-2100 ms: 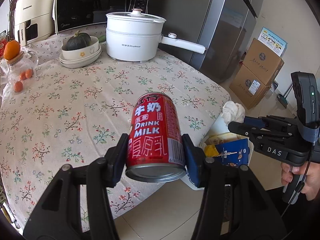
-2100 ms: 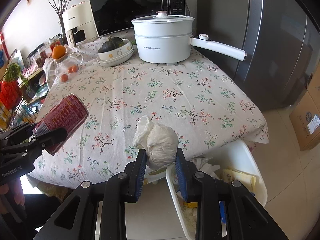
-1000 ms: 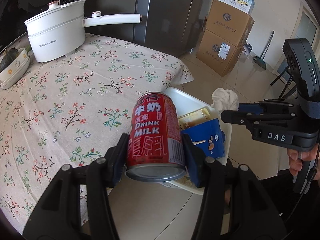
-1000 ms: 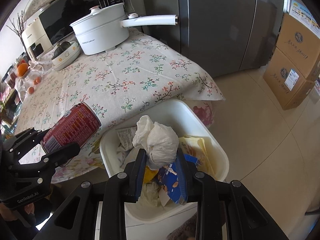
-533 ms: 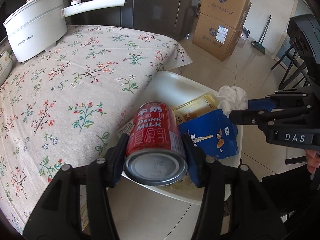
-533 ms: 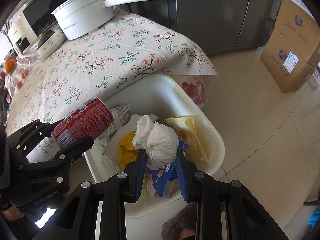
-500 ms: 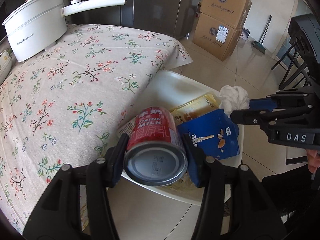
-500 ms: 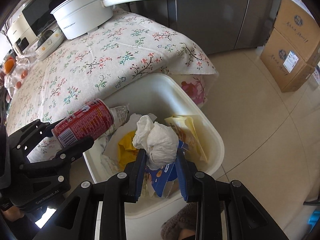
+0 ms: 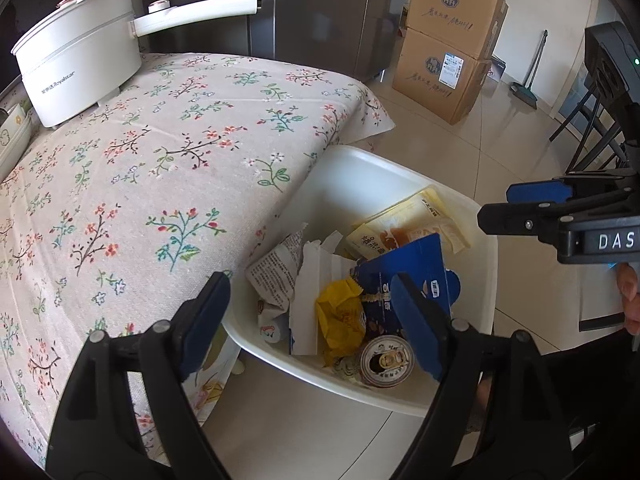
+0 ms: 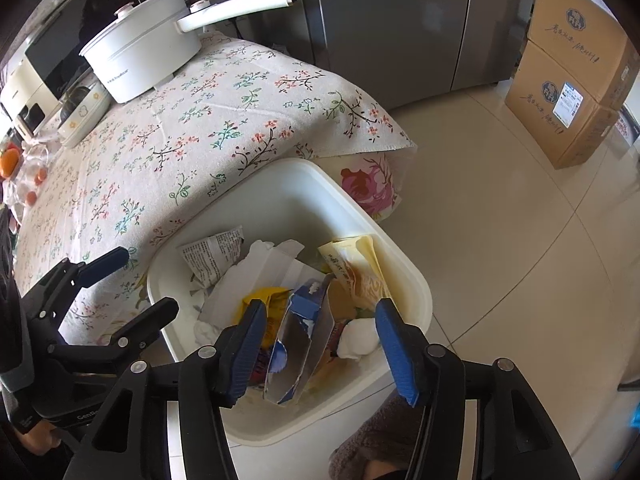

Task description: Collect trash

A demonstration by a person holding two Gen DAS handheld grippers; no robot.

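A white trash bin (image 9: 404, 168) (image 10: 288, 172) stands on the floor against the table's edge. It holds a blue carton (image 9: 408, 276) (image 10: 308, 320), a yellow wrapper (image 9: 340, 312), a yellow pouch (image 9: 404, 224) (image 10: 356, 264) and papers. The milk can (image 9: 386, 362) lies in the bin, top up. The white tissue ball (image 10: 358, 338) lies in the bin by the carton. My left gripper (image 9: 310, 326) (image 10: 136, 284) is open and empty above the bin. My right gripper (image 10: 318, 346) (image 9: 496, 208) is open and empty above it too.
A table with a floral cloth (image 9: 140, 160) (image 10: 192, 120) bears a white pot (image 9: 76, 64) (image 10: 140, 60) with a long handle, bowls and a microwave. A grey fridge (image 10: 400, 20) stands behind. Stacked cardboard boxes (image 9: 448, 48) (image 10: 572, 68) sit on the tiled floor.
Both grippers have opened over the bin. The milk can dropped from the left gripper into the bin. The tissue ball dropped from the right gripper into the bin.
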